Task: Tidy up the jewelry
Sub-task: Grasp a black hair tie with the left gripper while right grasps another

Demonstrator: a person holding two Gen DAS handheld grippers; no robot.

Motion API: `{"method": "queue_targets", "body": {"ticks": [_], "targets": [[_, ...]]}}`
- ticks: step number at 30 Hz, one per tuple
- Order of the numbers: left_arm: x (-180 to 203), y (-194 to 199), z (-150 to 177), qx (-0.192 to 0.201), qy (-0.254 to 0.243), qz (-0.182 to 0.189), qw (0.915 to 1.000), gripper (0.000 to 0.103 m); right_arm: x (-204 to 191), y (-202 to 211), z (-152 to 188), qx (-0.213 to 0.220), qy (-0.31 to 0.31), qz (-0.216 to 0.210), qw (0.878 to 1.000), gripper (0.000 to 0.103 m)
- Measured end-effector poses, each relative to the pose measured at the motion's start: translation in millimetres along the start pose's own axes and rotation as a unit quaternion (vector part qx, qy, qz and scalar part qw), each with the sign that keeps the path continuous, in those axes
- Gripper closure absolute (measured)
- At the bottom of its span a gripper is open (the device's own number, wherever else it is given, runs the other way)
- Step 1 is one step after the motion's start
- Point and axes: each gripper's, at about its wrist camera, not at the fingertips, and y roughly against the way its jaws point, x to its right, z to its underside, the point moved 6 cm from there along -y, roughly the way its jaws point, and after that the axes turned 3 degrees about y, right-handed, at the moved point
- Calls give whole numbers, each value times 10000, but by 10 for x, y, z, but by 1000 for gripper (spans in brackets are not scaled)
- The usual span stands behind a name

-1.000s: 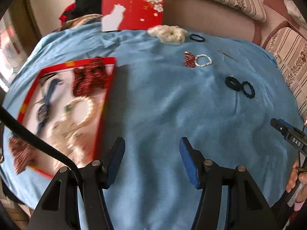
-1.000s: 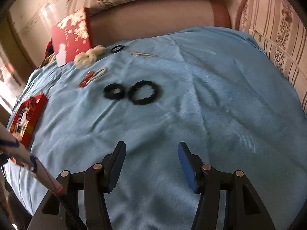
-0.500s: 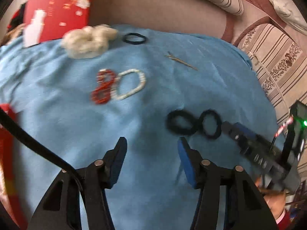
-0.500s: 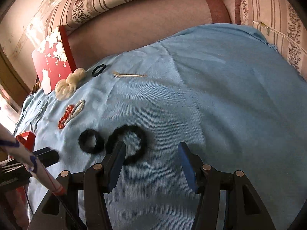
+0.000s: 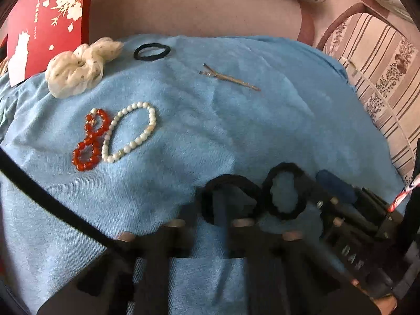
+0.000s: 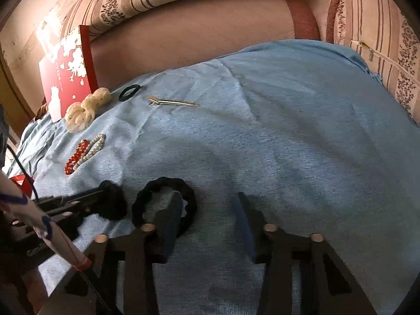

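Note:
Two black scrunchies lie side by side on the blue cloth (image 5: pixel 236 120). My left gripper (image 5: pixel 210 204) is blurred and narrowed around the left scrunchie (image 5: pixel 228 183); whether it grips is unclear. My right gripper (image 6: pixel 207 212) is open, its left finger inside the ring of the right scrunchie (image 6: pixel 164 183), which also shows in the left wrist view (image 5: pixel 284 194). A red bead bracelet (image 5: pixel 89 139) and a pearl bracelet (image 5: pixel 131 134) lie further left. A cream scrunchie (image 5: pixel 78 71), a thin black hair tie (image 5: pixel 151 51) and a metal hair clip (image 5: pixel 228 77) lie at the back.
A red box lid with white blossoms (image 5: pixel 47 13) leans against the sofa back behind the cloth. Striped cushions (image 6: pixel 380 39) rise at the right. The red box edge (image 6: pixel 19 178) shows at the far left in the right wrist view.
Both grippers have moved forward and down onto the two black scrunchies. The left gripper's fingers have come closer together. The red box has left the left wrist view.

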Motion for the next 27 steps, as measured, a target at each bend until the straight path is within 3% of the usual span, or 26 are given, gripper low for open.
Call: {"method": "queue_targets", "body": {"ticks": [3,10,22,23,25,26,27], "targets": [[-85,118,31,9,200,93,9998,99,-14,20,-7,34,1,-130,9999,95],[-386,851,315,407,677,276,9965,98,-65,157,-38,271,63,-161,9995,98],[-1242,1918,974,892,1440,-308,9851,98,-282,364,64,194,12,-540,9984,99],[-1283,1971,1030,919,1448,-353,9845,98,-278,357,53,181,11,-484,9987,96],[-1358,2022,1109,946,1495,-390,9835,98,-270,307,-5,123,81,-273,9995,76],[-1398,2043,1155,945,1551,-382,9826,98,-264,275,-35,121,118,-170,9997,60],[-1433,2057,1193,940,1592,-367,9821,98,-256,221,-67,97,177,-41,9998,57]]}}
